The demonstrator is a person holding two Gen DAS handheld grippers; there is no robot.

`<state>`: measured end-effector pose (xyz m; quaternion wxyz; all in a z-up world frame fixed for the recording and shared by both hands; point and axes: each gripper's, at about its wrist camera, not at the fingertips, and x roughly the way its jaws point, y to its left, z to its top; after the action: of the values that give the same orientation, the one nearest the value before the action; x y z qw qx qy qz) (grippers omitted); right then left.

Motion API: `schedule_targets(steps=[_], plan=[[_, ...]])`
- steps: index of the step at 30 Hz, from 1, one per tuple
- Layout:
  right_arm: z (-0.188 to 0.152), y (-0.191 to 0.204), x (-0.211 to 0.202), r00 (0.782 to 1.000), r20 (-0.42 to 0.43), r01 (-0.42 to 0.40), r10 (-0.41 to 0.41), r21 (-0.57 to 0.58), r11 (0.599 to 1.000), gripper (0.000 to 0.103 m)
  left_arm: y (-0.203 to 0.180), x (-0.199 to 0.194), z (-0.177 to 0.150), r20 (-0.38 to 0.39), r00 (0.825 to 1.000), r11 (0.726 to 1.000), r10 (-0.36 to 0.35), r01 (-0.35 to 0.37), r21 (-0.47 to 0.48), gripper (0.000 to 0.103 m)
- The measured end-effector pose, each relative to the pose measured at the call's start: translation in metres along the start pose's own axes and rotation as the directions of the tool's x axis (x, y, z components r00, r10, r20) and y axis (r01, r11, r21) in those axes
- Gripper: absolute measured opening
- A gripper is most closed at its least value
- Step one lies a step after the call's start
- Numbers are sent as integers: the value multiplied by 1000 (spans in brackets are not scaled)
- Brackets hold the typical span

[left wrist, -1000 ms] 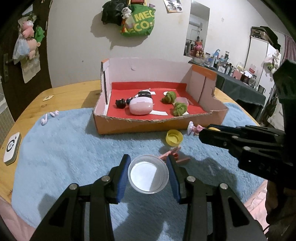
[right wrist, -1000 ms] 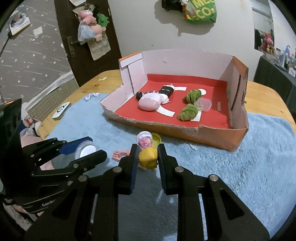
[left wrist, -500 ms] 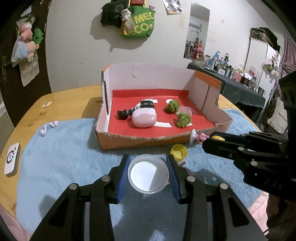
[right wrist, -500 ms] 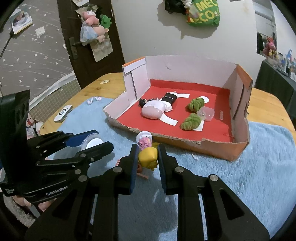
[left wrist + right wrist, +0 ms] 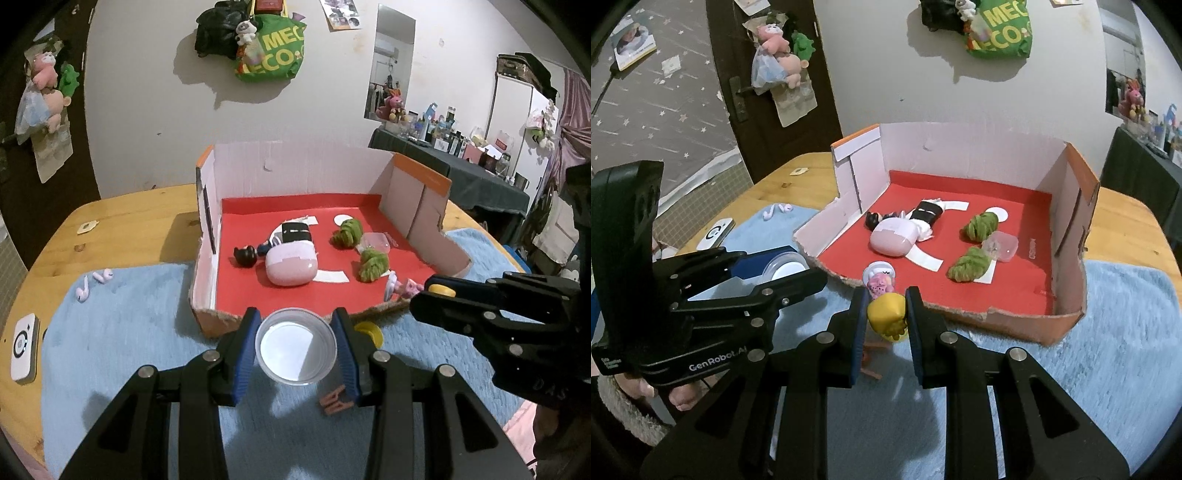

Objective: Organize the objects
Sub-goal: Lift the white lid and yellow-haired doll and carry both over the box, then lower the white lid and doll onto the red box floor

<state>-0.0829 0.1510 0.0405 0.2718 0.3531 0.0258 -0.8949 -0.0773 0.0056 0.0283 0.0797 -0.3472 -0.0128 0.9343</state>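
Observation:
My left gripper (image 5: 296,345) is shut on a clear round plastic lid (image 5: 296,346), held above the blue rug just before the front wall of the cardboard box (image 5: 207,317). My right gripper (image 5: 886,314) is shut on a small toy figure (image 5: 888,317) with a yellow body and a pink face under a white cap, hanging at the box's near edge. In the left wrist view that figure (image 5: 400,288) pokes out of the right gripper's tip at the right. The box's red floor (image 5: 1015,280) holds a pink case (image 5: 291,267), a black figure (image 5: 245,255), two green bundles (image 5: 373,264) and a small clear box (image 5: 1000,246).
A yellow cap (image 5: 367,330) and an orange clip (image 5: 336,400) lie on the blue rug (image 5: 129,332) under the grippers. White earbuds (image 5: 92,282) and a white device (image 5: 25,347) lie at the left on the wooden table (image 5: 110,221). A hand (image 5: 679,398) holds the left gripper.
The left gripper has carried the lid forward and up toward the box's front wall. The right gripper has crept slightly nearer the box, still holding the figure.

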Motion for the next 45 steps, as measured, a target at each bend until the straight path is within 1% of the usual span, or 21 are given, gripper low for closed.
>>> schedule_targets(steps=[10, 17, 26, 32, 35, 39, 44, 45], plan=[[14, -9, 9, 1000, 2, 17, -17, -2, 1000, 20, 4, 21, 28, -7, 1000, 1000, -14, 14, 17, 42], [20, -19, 22, 999, -23, 25, -25, 4, 1000, 20, 2, 42, 40, -43, 999, 999, -29, 31, 41, 42], [24, -33, 46, 997, -74, 22, -21, 21, 1000, 20, -1, 67, 41, -112, 992, 996, -56, 63, 68, 42], [25, -37, 60, 994, -111, 0, 3, 29, 1000, 20, 1, 79, 41, -144, 988, 994, -57, 69, 85, 42], [26, -38, 68, 991, -130, -3, 7, 25, 1000, 20, 2, 86, 39, -172, 983, 992, -68, 85, 90, 42], [26, -42, 79, 986, -161, -26, 33, 41, 999, 20, 2, 95, 36, -212, 974, 989, -82, 106, 106, 42], [24, -51, 90, 981, -189, -32, 45, 70, 997, 20, 6, 105, 36, -241, 964, 988, -109, 133, 83, 42], [24, -53, 92, 980, -194, -31, 45, 74, 997, 20, 6, 106, 36, -242, 965, 988, -105, 129, 87, 42]])
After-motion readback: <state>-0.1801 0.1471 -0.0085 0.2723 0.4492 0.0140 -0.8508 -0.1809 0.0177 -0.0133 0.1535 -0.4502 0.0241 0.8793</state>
